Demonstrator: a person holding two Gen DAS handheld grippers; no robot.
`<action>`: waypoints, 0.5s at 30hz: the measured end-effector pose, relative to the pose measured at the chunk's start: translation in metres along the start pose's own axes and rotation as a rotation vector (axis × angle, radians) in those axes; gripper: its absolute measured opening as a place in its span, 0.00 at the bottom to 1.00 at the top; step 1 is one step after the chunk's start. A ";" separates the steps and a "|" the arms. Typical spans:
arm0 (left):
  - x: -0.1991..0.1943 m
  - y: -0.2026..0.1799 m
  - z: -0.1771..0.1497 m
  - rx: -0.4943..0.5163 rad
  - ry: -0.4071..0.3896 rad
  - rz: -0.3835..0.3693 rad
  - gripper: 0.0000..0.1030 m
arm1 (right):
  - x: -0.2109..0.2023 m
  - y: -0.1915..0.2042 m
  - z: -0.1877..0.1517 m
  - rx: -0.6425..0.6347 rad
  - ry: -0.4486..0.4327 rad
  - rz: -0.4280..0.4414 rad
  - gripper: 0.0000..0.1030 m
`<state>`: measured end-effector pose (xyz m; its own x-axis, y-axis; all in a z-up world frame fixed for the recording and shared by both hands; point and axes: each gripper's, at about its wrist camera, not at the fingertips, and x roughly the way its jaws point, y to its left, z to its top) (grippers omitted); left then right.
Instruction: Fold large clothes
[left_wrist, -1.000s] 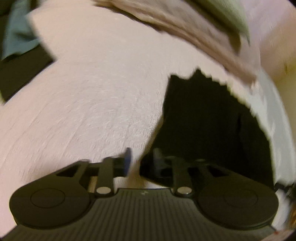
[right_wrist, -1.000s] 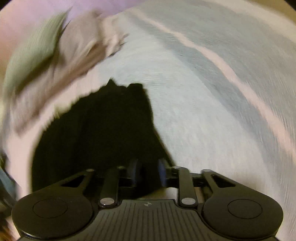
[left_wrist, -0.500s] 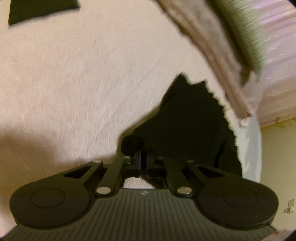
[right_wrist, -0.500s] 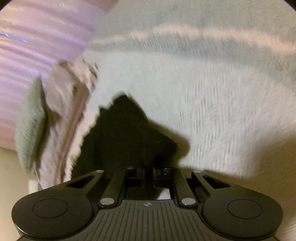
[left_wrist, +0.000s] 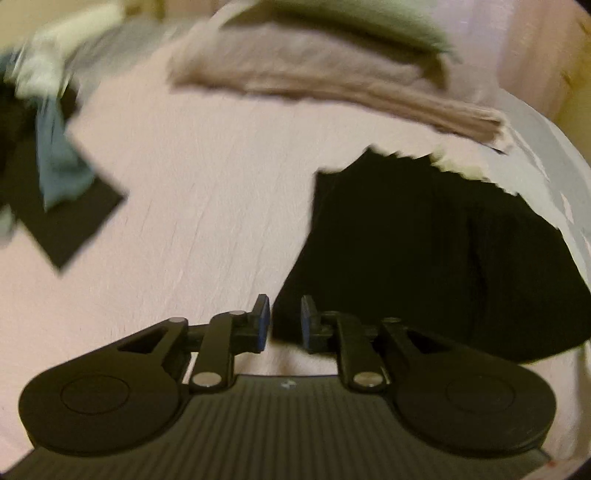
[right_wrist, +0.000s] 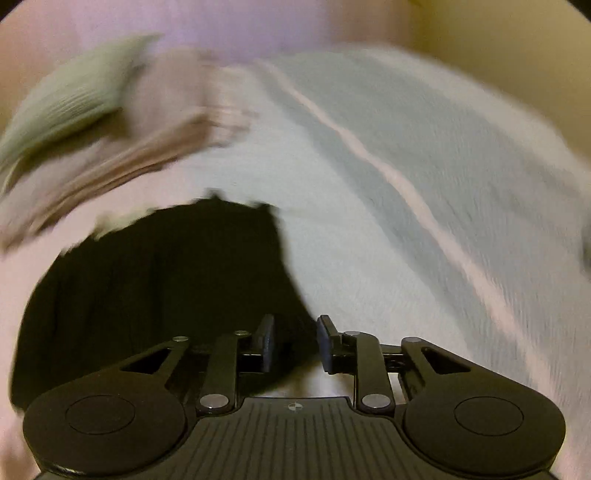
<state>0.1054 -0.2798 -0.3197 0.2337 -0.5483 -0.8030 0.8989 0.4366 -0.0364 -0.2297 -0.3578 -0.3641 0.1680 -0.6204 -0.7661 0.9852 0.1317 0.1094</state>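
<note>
A black garment (left_wrist: 424, 251) lies folded on the pink bed sheet (left_wrist: 184, 184). In the left wrist view its near left corner sits just beyond my left gripper (left_wrist: 284, 317). The jaws are opening, and the pads stand apart without pressing on the cloth. In the right wrist view the same black garment (right_wrist: 155, 288) fills the lower left. Its near right corner shows through the gap of my right gripper (right_wrist: 295, 336), whose jaws are also opening with nothing pinched. Both views are motion-blurred.
A folded mauve garment (left_wrist: 332, 81) with a green one (left_wrist: 351, 22) on top lies behind the black garment; the same mauve garment (right_wrist: 147, 140) appears from the right wrist. A loose pile with a blue-grey cloth (left_wrist: 59, 166) sits far left. A pale blanket (right_wrist: 406, 184) covers the right.
Half a second ago both grippers were shut at the black garment's near edge. Now both have their jaws apart and have drawn back and up, and the garment lies on the bed.
</note>
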 end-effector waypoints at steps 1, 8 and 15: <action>0.004 -0.009 0.002 0.035 -0.003 -0.025 0.21 | 0.001 0.010 -0.006 -0.053 -0.008 0.022 0.24; 0.067 -0.037 -0.001 0.167 0.189 0.048 0.23 | 0.051 0.003 -0.045 -0.184 0.131 0.021 0.24; -0.003 -0.052 0.007 0.094 0.258 0.080 0.25 | -0.011 0.010 -0.024 -0.032 0.248 0.032 0.25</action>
<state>0.0604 -0.3060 -0.3112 0.2140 -0.3096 -0.9265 0.9148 0.3962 0.0789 -0.2227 -0.3308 -0.3698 0.1820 -0.4076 -0.8948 0.9774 0.1748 0.1192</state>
